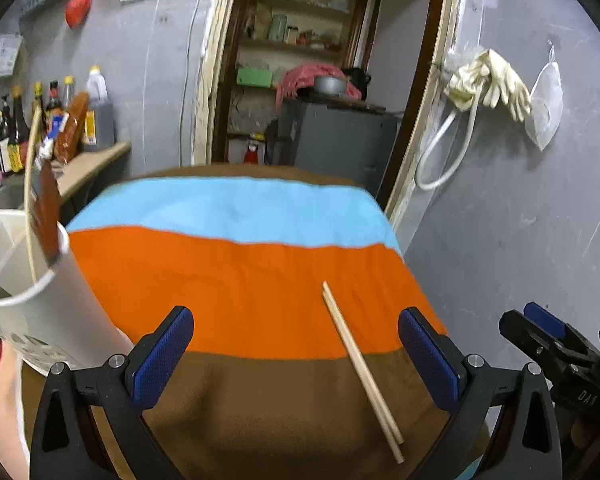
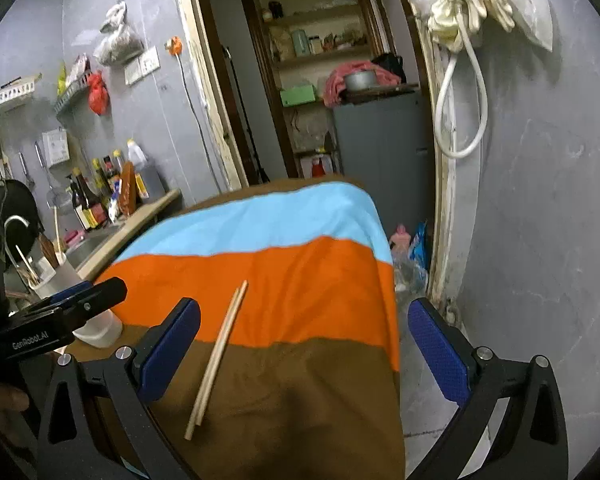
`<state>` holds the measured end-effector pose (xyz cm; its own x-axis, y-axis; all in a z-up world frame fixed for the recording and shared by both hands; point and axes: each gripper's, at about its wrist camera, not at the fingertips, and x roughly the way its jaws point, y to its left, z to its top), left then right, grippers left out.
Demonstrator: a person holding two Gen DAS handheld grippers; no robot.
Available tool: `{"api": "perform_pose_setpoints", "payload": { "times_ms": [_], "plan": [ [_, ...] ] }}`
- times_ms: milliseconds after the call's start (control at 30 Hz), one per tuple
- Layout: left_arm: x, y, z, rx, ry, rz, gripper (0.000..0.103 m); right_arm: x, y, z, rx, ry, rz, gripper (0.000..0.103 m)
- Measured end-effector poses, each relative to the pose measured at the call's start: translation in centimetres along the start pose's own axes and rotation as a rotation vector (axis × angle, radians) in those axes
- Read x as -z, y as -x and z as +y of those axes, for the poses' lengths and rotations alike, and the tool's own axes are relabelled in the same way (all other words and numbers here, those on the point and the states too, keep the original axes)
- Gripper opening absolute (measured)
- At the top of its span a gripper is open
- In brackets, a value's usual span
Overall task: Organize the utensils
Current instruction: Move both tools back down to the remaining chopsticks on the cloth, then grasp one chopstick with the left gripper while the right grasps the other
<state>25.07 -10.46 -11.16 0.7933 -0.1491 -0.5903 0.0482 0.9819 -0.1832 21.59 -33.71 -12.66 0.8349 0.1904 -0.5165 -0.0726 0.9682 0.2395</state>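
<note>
Right wrist: chopsticks [image 2: 217,356] near cloth [image 2: 300,280] edge

The left hand-held gripper [image 1: 296,344], black-framed with blue ribbed pads, hovers over the striped cloth-covered surface [image 1: 236,280] with its jaws spread wide and nothing between them. The right hand-held gripper [image 2: 304,344], of the same build, hangs over the right part of that surface, jaws equally wide apart and empty. Both point forward, side by side. A bare hand [image 2: 2,402] shows behind the left one's black body.
</note>
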Motion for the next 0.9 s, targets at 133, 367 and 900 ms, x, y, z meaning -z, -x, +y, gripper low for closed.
{"api": "perform_pose_setpoints", "payload": {
  "times_ms": [133, 367, 900],
  "plan": [
    [0.8, -1.4, 0.6, -0.018, -0.001, 0.057, 0.103, 0.9, -1.4, 0.3, 0.015, 0.022, 0.038, 0.102],
    [2.0, -2.8, 1.6, -0.056, 0.037, 0.118, 0.103, 1.8, -3.6, 1.6, -0.012, 0.078, 0.116, 0.102],
    [3.0, -4.8, 4.2, -0.087, 0.182, 0.205, 0.103, 4.8, -5.2, 6.0, -0.066, 0.260, 0.285, 0.080]
  ]
}}
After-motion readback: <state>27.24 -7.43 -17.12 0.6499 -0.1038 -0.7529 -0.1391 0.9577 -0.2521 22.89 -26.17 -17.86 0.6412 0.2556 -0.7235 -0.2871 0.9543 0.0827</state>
